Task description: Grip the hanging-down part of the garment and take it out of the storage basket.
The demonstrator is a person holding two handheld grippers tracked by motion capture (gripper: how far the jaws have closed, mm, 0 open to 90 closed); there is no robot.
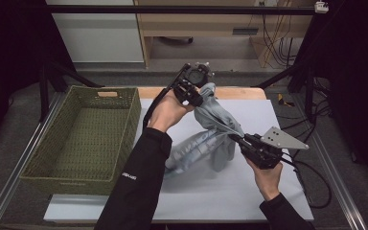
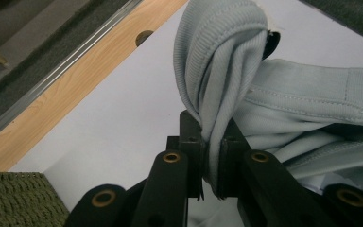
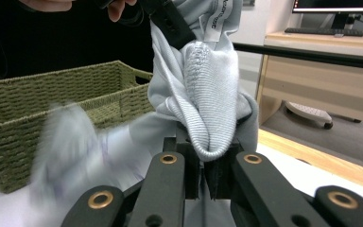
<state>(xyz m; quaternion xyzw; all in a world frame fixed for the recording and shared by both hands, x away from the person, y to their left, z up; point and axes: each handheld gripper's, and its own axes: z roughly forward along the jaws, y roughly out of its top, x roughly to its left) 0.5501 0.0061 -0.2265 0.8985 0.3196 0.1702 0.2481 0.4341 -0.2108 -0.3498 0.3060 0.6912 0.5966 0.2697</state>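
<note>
A pale blue-grey knitted garment with ribbed edges hangs stretched between both grippers above the white-covered counter, its lower folds bunched on the surface. The left gripper, raised at the far side, pinches a ribbed edge between closed jaws. The right gripper, lower and nearer, clamps another ribbed fold. A green woven basket stands on the counter's left.

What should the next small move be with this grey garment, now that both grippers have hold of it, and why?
Probably lift both grippers and draw them apart. The left gripper and right gripper each pinch a ribbed edge of the grey garment, but its bulk lies bunched on the white table cover beside the green basket.
</note>
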